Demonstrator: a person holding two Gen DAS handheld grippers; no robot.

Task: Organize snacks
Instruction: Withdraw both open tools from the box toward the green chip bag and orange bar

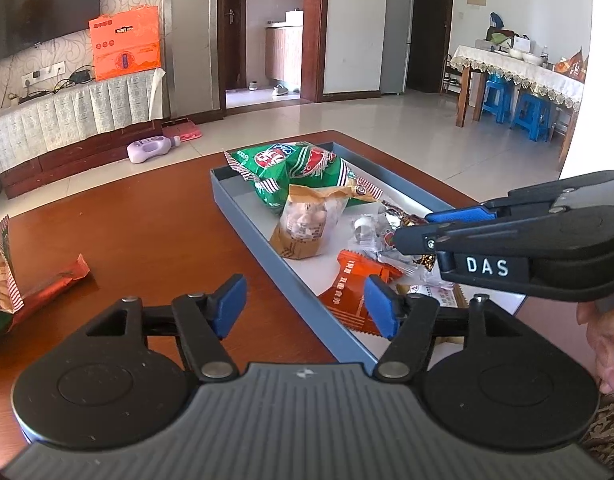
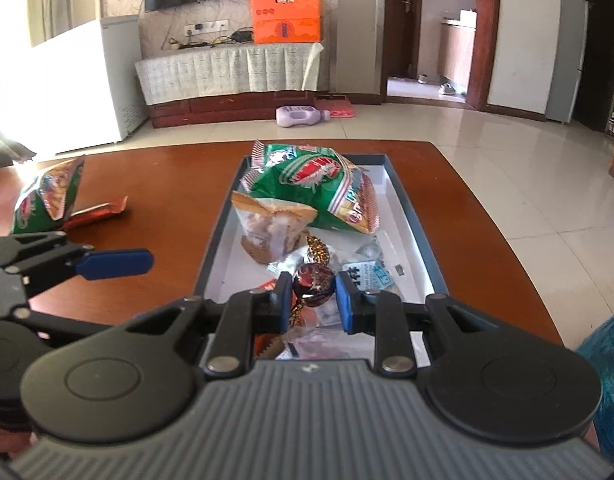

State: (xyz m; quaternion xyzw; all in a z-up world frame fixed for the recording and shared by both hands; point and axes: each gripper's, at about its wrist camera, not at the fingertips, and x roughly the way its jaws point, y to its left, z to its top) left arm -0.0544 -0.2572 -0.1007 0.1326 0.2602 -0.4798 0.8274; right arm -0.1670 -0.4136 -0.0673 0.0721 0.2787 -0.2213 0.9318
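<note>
Right tongs (image 2: 313,298): closed on a dark red wrapped candy (image 2: 313,280) over the tray's (image 2: 407,216) near end.
Left tongs (image 1: 303,306): open, empty, straddling the tray's left wall.

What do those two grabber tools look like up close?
Each gripper, left and right, has a ribbed grey body, two round black discs, black link arms with silver pivots, and blue pads. One side carries white "DAS" lettering.
</note>
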